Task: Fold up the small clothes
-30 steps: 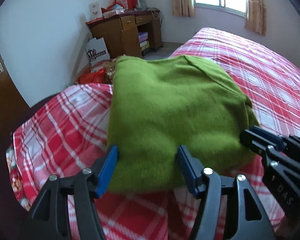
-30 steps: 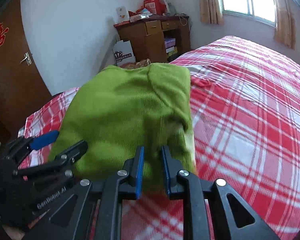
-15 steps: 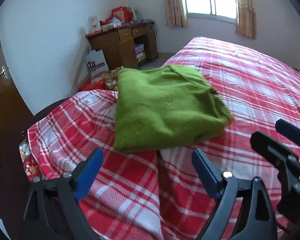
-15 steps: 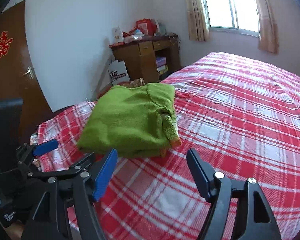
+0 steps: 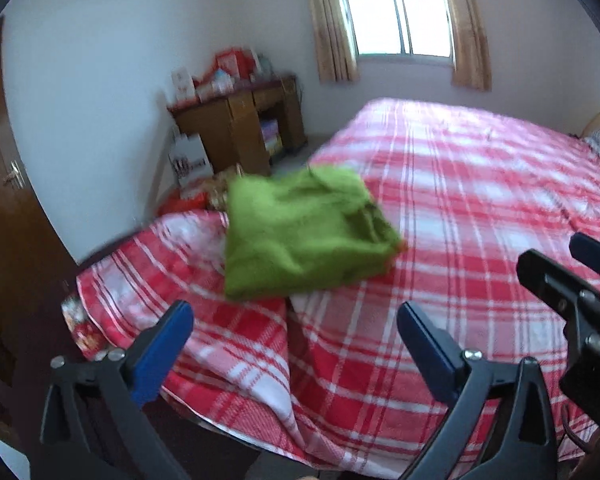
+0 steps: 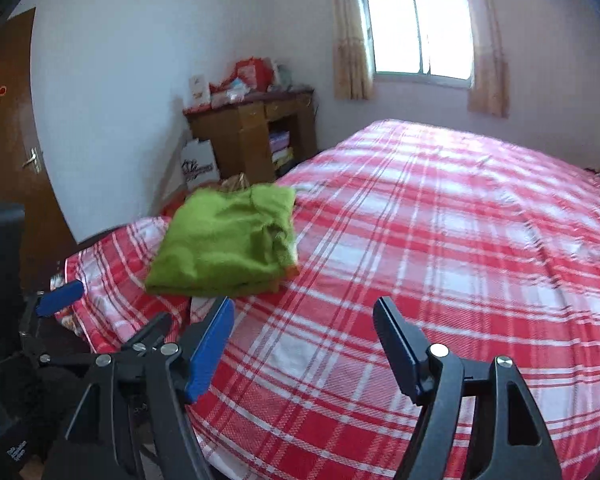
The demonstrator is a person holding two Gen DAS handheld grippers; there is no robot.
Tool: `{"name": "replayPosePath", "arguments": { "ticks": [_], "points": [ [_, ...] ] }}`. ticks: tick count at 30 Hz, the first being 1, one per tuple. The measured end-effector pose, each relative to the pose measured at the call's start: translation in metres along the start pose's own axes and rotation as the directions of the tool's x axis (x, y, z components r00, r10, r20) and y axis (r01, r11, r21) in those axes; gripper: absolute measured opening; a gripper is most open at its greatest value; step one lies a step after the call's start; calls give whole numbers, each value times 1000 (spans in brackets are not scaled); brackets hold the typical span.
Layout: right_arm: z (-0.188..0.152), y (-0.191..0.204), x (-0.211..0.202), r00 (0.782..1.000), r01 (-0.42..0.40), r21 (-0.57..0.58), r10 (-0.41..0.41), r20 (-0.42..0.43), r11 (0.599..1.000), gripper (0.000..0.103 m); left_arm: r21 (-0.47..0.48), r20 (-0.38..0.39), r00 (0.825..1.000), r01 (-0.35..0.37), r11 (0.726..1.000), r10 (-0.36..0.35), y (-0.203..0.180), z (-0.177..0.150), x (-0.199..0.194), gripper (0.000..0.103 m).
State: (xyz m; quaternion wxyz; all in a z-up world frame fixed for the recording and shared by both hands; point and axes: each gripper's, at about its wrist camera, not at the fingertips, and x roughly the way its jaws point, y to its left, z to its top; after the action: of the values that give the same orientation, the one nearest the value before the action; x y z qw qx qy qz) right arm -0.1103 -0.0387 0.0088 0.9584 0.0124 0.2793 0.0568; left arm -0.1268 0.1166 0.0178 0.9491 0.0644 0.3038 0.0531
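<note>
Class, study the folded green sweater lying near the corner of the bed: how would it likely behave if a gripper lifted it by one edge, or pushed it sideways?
The green sweater looks soft and knitted, so lifted by one edge it would probably droop and unfold. Its layers sit loosely stacked, so a push may shear them apart instead of sliding the pile whole. On the plaid bedsheet, cloth against cloth probably drags and bunches.

Daylight from window (image 5: 396,12); motion blur, fisheye edges.
</note>
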Motion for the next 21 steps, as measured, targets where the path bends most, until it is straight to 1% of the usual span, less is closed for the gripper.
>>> {"name": "replayPosePath", "arguments": {
  "ticks": [2, 4, 5, 8, 10, 12, 15, 18, 21],
  "points": [
    [5, 1, -16, 999, 15, -6, -15, 41, 1000, 73, -7, 60, 998, -28, 1000, 29, 3, 6, -18, 103],
    [11, 3, -31, 996, 23, -12, -22, 84, 1000, 73, -19, 105, 994, -35, 999, 36, 9, 11, -33, 103],
    [15, 5, -42, 993, 21, -13, -19, 117, 1000, 73, -27, 124, 992, -27, 999, 30, 12, 15, -41, 103],
    [25, 9, -62, 985, 12, -7, -11, 173, 1000, 73, -55, 178, 984, 4, 998, 6, 22, 22, -63, 103],
    [33, 12, -73, 978, -4, -3, 5, 206, 1000, 73, -68, 218, 976, -2, 998, 17, 27, 26, -77, 103],
    [45, 18, -83, 972, -12, -18, 16, 235, 1000, 74, -80, 240, 970, -18, 997, 37, 29, 29, -85, 103],
    [57, 26, -91, 964, -21, -32, 29, 266, 999, 74, -92, 257, 966, -5, 996, 28, 34, 32, -93, 103],
    [58, 30, -101, 951, -45, -10, 46, 304, 999, 75, -101, 279, 959, -10, 995, 38, 39, 33, -101, 103],
    [55, 34, -106, 942, -39, -12, 41, 333, 999, 75, -110, 313, 948, -28, 994, 62, 41, 33, -108, 103]
  ]
}}
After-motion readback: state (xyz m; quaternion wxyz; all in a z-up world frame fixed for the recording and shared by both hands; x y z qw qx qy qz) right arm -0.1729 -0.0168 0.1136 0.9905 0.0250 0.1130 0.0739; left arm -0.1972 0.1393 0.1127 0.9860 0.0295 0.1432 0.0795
